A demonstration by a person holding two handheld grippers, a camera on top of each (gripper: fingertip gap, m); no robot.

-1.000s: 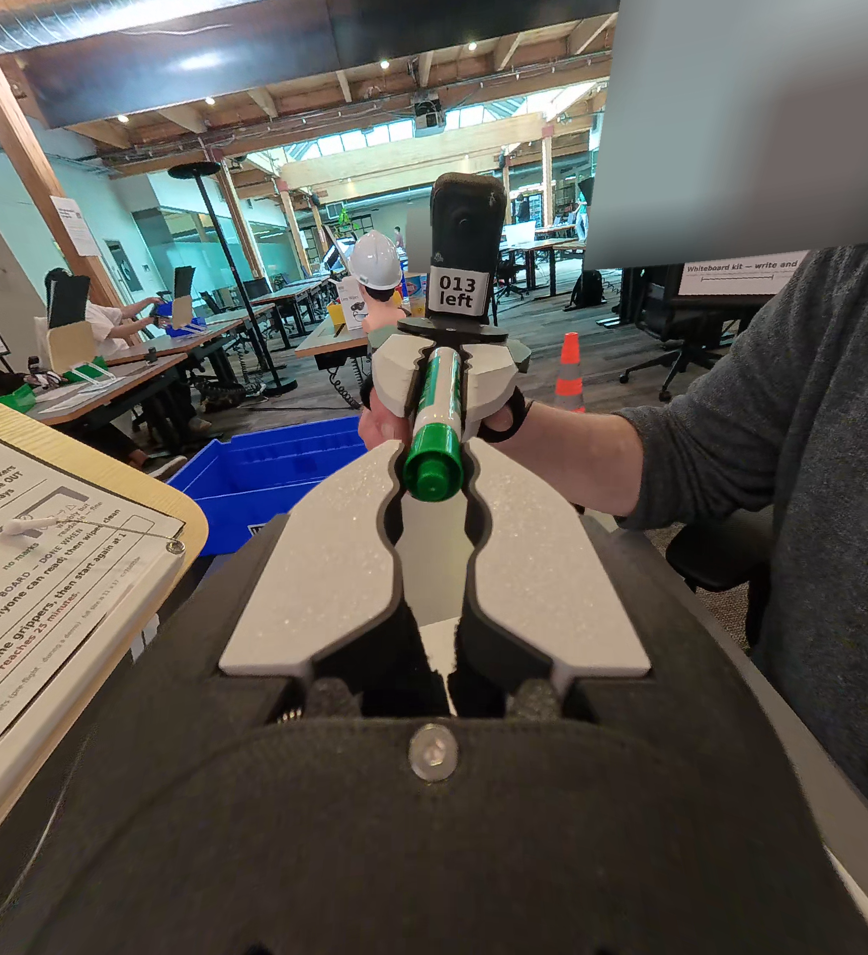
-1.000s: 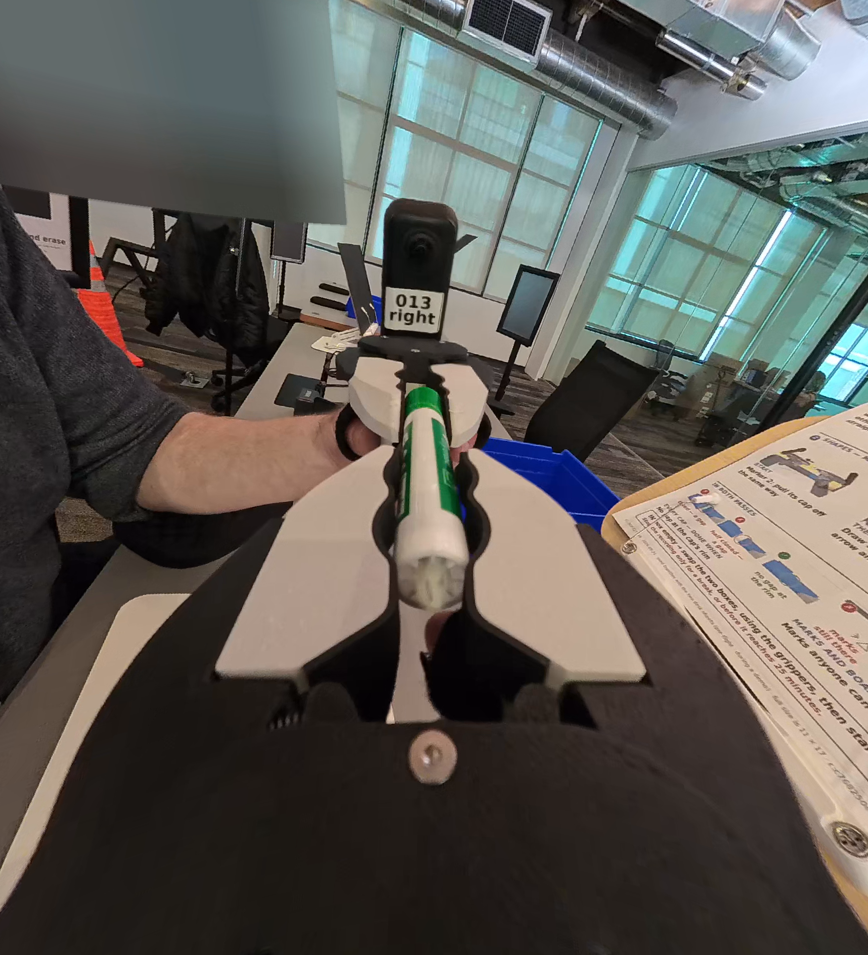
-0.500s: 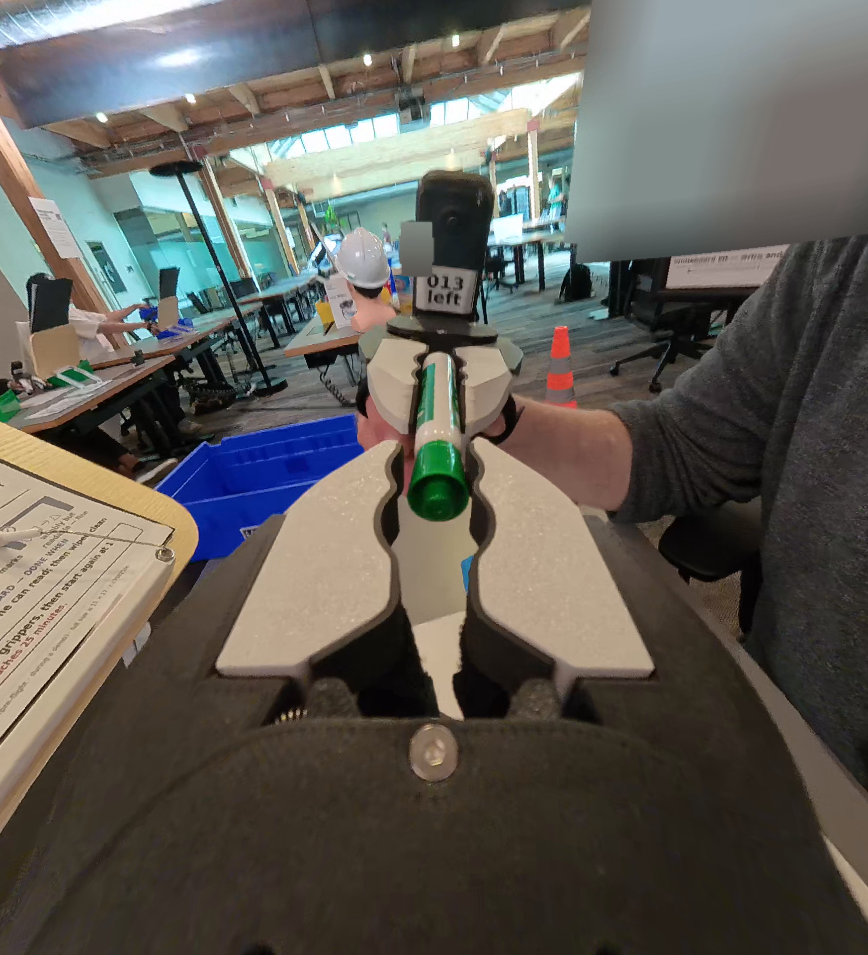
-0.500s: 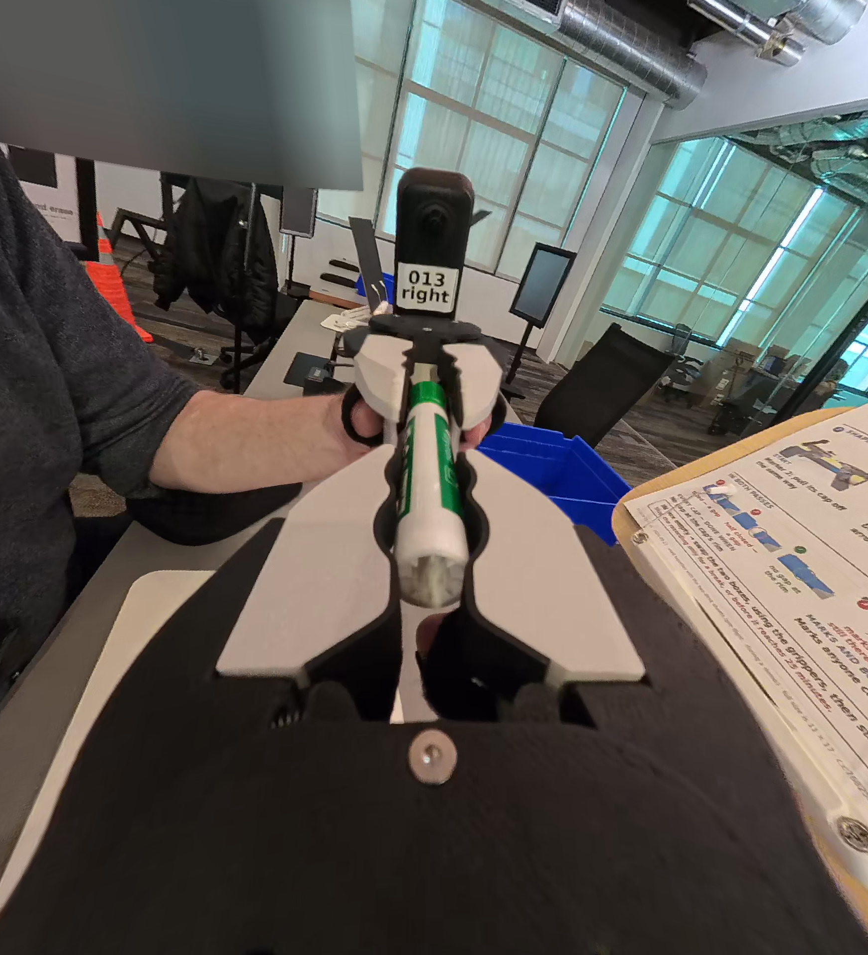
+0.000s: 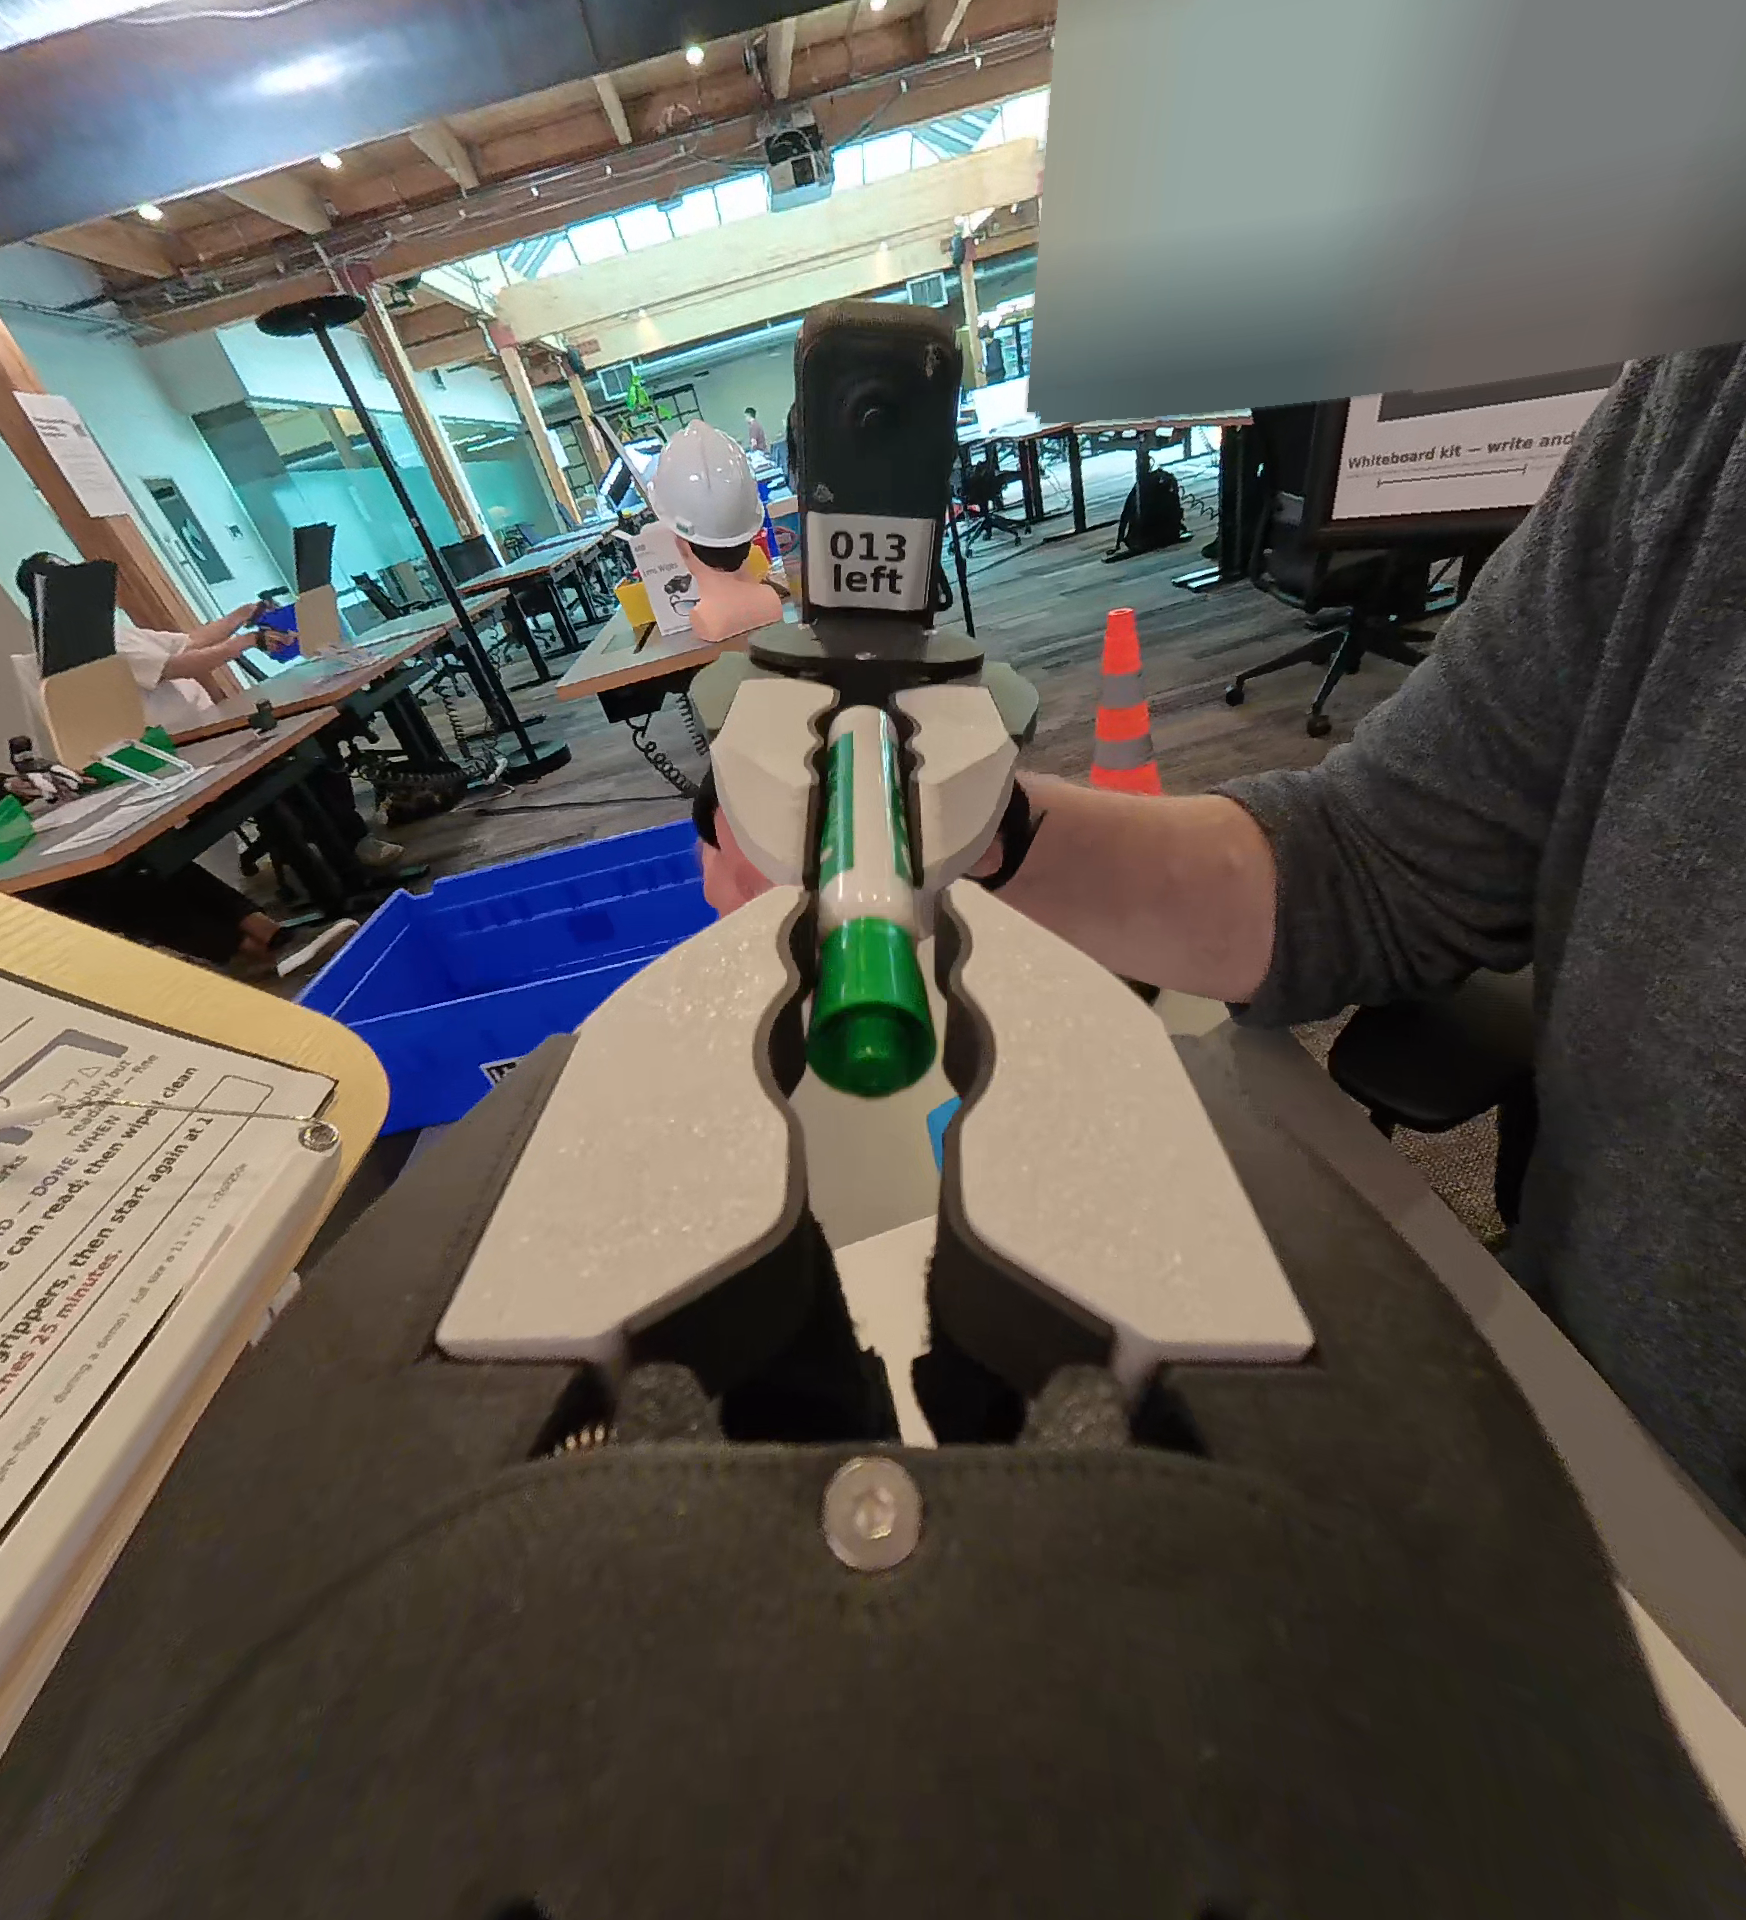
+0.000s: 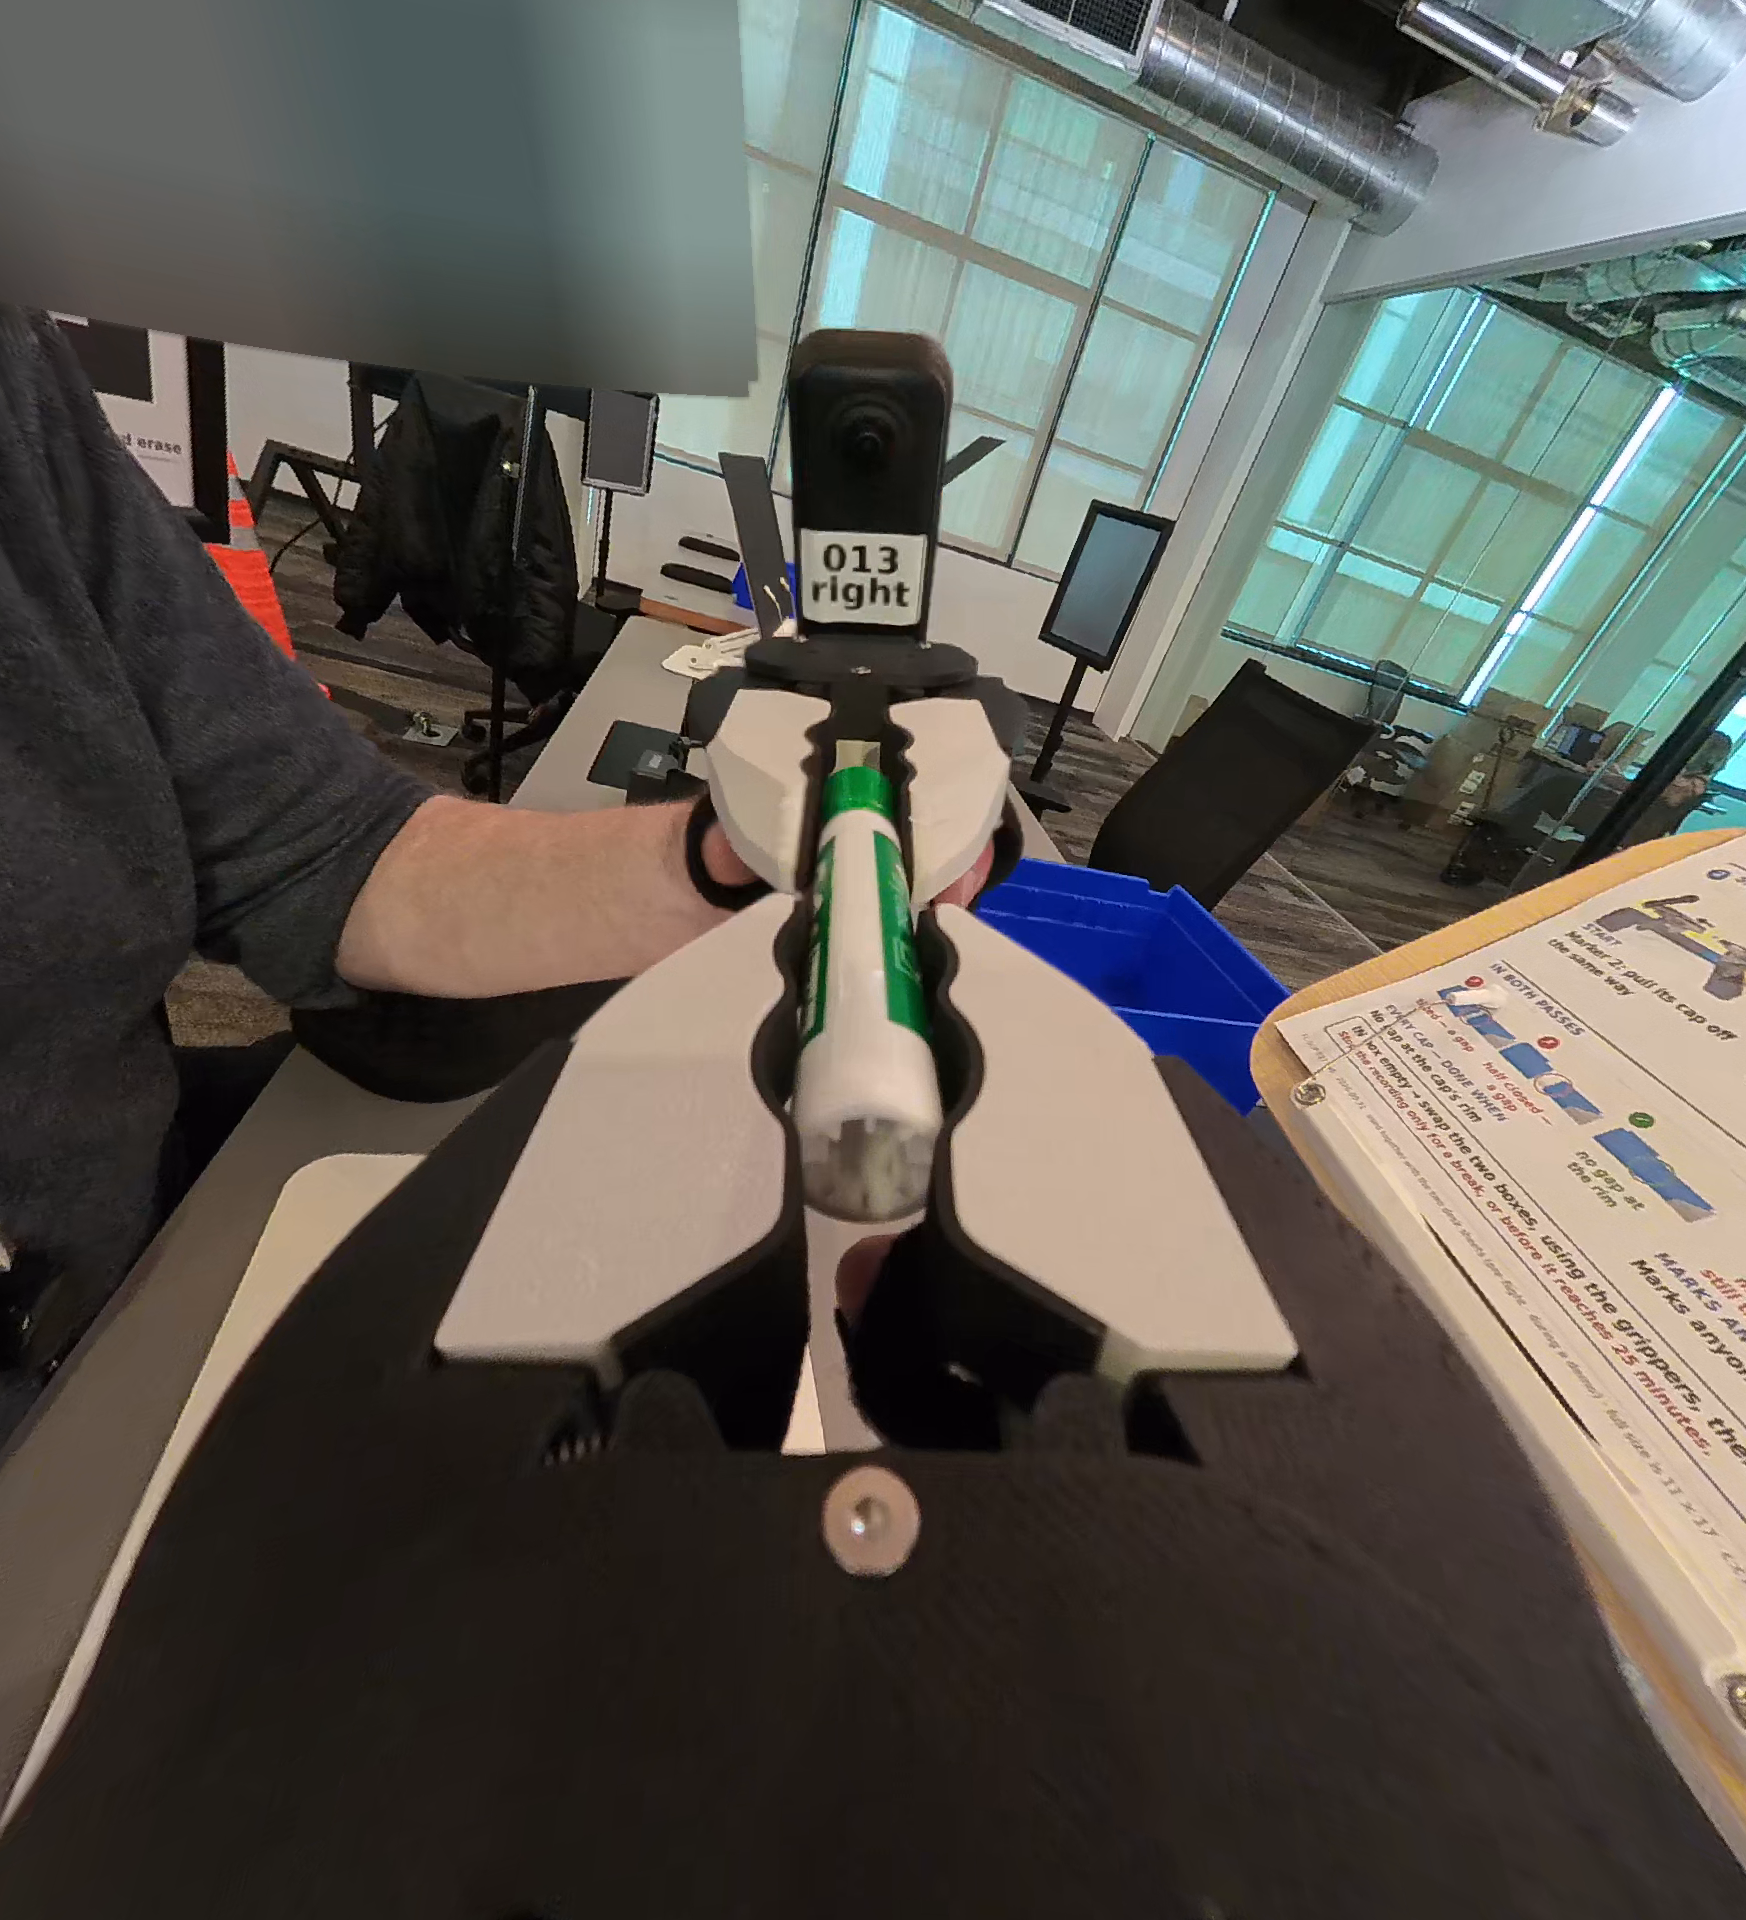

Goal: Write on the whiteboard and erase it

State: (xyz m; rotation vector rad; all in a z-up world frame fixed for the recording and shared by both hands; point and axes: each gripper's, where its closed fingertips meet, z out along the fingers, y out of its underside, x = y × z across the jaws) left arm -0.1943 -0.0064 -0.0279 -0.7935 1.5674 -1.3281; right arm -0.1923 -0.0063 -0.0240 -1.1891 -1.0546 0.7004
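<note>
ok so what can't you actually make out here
- Flat white board: both views, mostly under the black gripper bodies; marks unseen.
- White marker with green cap: both views, tip hidden by the cap.
- Left claw: left view, pad contact with the cap unclear.
- Blue plastic bin: left view, near part behind the claw.

Grey table [image 6: 256, 1122] seen from both wrist views. A white board [image 6: 256, 1247] lies flat on it at 8 o'clock; a wooden board [image 6: 1368, 935] bearing a printed sheet [image 6: 1627, 1143] rests at 3 o'clock, a blue bin [image 6: 1149, 956] beyond at 1 o'clock.
</note>
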